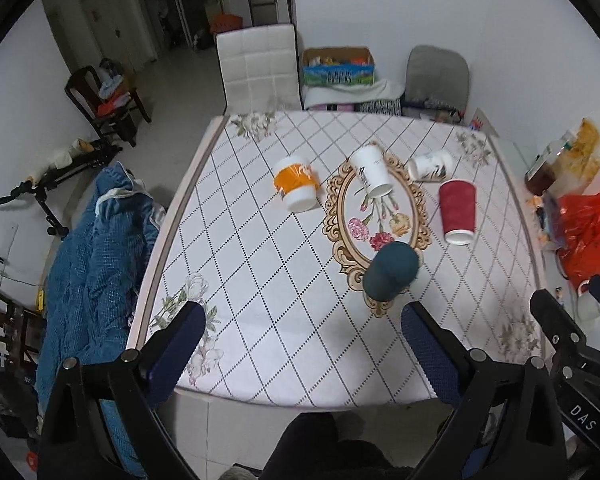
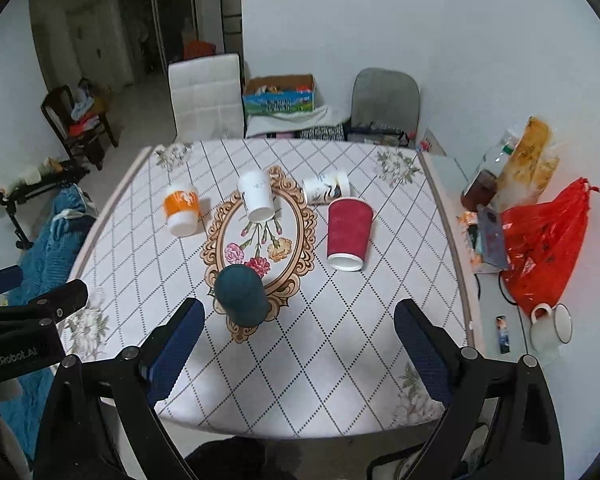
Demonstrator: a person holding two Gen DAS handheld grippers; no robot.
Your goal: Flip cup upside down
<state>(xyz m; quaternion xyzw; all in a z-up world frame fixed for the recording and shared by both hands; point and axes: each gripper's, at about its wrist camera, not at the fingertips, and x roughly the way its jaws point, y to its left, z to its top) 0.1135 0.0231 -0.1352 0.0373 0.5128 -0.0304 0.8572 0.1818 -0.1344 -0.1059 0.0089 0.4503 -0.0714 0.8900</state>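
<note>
Several paper cups are on the patterned table point(image 1: 260, 280). A dark teal cup point(image 1: 391, 271) point(image 2: 241, 295) stands upside down nearest me. A red cup point(image 1: 457, 212) point(image 2: 348, 234), a white cup point(image 1: 372, 171) point(image 2: 257, 197), an orange-banded cup point(image 1: 296, 189) point(image 2: 182, 209) and a printed white cup point(image 1: 430, 166) point(image 2: 326, 189) lie on their sides farther back. My left gripper point(image 1: 302, 320) is open and empty above the near table edge. My right gripper point(image 2: 300, 318) is open and empty, just behind the teal cup.
A white chair point(image 1: 258, 68) and a grey chair point(image 1: 438, 74) stand at the far side. A blue quilt point(image 1: 96, 248) lies left of the table. A red plastic bag point(image 2: 544, 240), a jar point(image 2: 480, 188) and a white mug point(image 2: 550, 326) sit on the right ledge.
</note>
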